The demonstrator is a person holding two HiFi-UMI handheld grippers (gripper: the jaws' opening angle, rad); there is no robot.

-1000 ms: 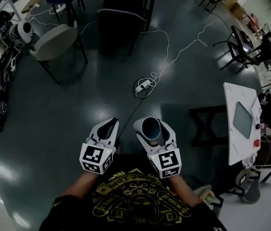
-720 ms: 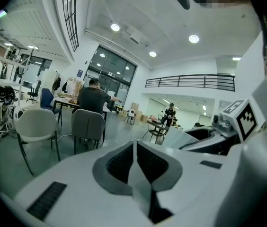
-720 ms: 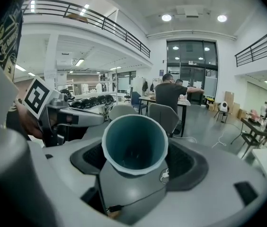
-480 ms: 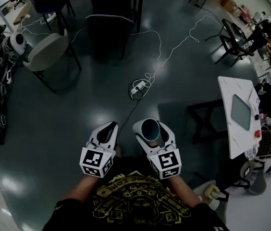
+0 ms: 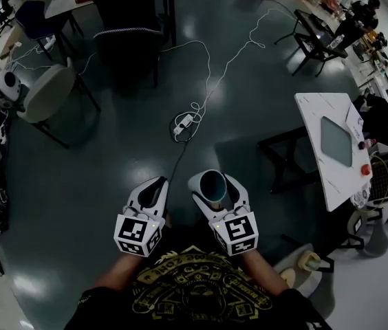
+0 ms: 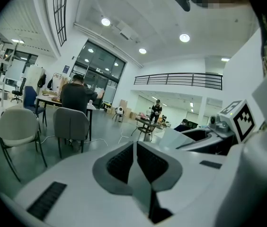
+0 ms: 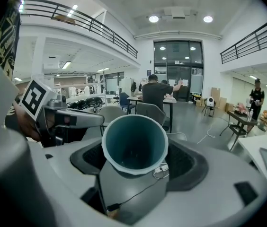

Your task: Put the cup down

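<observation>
A teal paper cup [image 5: 212, 183] sits upright between the jaws of my right gripper [image 5: 214, 188], which is shut on it; its open mouth [image 7: 134, 142] fills the middle of the right gripper view. My left gripper [image 5: 152, 192] hangs beside it at the same height, jaws pressed together on nothing [image 6: 134, 164]. Both grippers are held in front of the person's chest, high above the dark floor. A white table [image 5: 329, 148] stands off to the right, apart from the cup.
A power strip with a white cable [image 5: 182, 122] lies on the floor ahead. A grey chair [image 5: 48, 93] stands far left and a black chair [image 5: 128, 47] ahead. A dark stool frame [image 5: 287, 156] sits by the white table. People sit at desks [image 7: 156, 94] in the distance.
The view has shifted: the floor, chairs and white table have slid toward the lower left in the head view. Both grippers keep their pose, with the cup still held.
</observation>
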